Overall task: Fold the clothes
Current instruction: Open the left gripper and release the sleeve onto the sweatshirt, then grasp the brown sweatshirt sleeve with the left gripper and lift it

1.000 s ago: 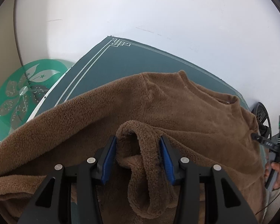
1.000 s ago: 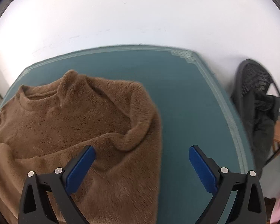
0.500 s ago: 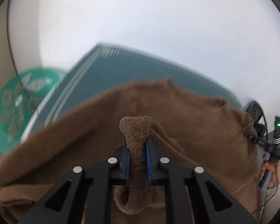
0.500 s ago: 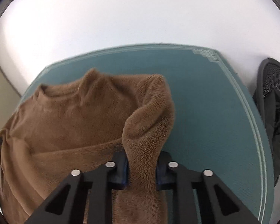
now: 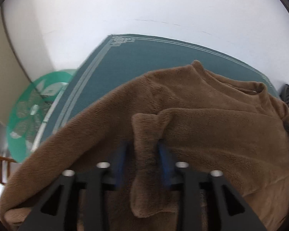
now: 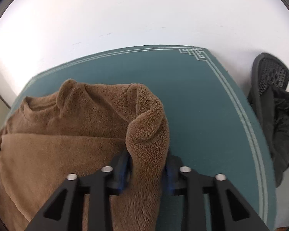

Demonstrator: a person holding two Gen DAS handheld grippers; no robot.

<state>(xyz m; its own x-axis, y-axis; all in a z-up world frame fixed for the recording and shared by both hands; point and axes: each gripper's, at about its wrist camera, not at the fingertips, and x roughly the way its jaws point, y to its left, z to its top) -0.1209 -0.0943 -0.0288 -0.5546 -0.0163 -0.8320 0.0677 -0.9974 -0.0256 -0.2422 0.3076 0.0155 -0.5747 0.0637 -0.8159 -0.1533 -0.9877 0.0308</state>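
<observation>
Left wrist alone shows green disc [image 5: 27, 113]; right, black chair [image 6: 275, 100]

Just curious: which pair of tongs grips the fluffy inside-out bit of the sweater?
The right tongs: their fold of sweater shows curly pile; the left tongs pinch smooth fabric.

The left gripper [image 5: 143, 154] points forward and a little downward, its two black arms reaching out from the bottom of the left wrist view. Its blue pads [image 5: 164, 158] are drawn in toward each other, with a thick fold of the brown sweater [image 5: 212, 134] pinched between them (the picture is a little blurred there). The right gripper [image 6: 146, 164] has the same pose. Its fingers [image 6: 117, 165] are closed tightly on another bunch of the same fabric, which rises above the tips. Both jaws stand almost parallel, separated only by cloth.
</observation>
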